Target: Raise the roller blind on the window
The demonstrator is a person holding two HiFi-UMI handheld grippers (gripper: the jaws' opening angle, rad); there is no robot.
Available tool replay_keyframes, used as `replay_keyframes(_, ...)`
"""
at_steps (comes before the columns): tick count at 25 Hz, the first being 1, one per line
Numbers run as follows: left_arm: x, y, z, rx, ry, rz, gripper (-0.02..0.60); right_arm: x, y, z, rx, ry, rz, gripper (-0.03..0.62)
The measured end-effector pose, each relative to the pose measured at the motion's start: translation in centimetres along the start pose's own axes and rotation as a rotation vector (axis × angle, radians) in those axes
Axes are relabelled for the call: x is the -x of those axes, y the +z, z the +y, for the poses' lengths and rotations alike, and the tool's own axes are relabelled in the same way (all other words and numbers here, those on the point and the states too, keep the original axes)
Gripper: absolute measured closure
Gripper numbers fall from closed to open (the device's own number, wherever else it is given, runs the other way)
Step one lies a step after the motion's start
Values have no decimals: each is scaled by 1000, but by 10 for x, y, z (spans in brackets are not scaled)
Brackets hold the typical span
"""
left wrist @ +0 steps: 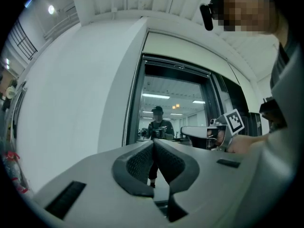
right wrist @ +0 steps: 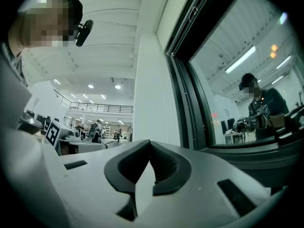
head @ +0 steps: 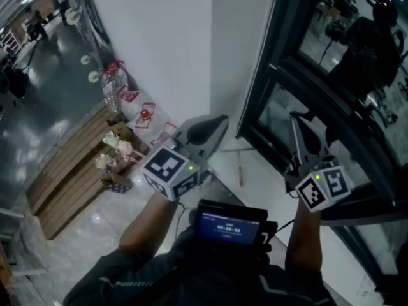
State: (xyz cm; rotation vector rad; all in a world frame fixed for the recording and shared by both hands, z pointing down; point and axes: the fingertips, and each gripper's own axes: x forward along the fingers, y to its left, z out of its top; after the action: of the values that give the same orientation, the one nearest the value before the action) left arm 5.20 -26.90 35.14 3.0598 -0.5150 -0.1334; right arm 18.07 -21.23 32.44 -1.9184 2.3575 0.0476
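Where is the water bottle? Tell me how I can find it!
Find the white wall left of the dark window. Along its foot runs a row of small red wire things, and the bottle stands at the far end of that row. It is the only tall, clear thing there, with red at its top.

Window (head: 264,56) beyond right gripper (head: 296,123) cut off by top, right edges. Floor clutter (head: 118,148) left of left gripper (head: 220,121) too small to identify. Screen (head: 227,225) text behind grippers unreadable.
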Motion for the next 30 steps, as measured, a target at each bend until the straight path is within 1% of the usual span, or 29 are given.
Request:
replay_keyframes(4, -4, 2, -34, -4, 32, -10, 583, 34, 2, -9, -1, 42, -3, 585)
replay_keyframes(8, -14, -2, -71, -21, 81, 10, 583, 68, 6, -21, 1, 93, 0, 585)
replay_keyframes(12, -15, -10, -106, -15, 143, 31, 583, 99, 11, -28, 13, 148, -13, 585)
replay_keyframes(16, -15, -9, -133, -31, 191, 36, 583, 120, 15, -39, -14, 180, -31, 585)
replay_keyframes(21, -3, 6, -147, -69, 250, 30, 583, 132, 17, -42, -57, 198, -40, 585)
replay_keyframes(24, 10, 11, -147, -82, 268, 24, 583, 136, 20, -37, -73, 192, -52, 586)
replay_keyframes(27, 26, 11, -146, -85, 265, 23, 583, 138, 22, -25, -55, 178, -55, 585)
replay_keyframes(30, 46, 11, -143, -78, 241, 29, 583, 138, 24, -4, -34, 157, -49, 586)
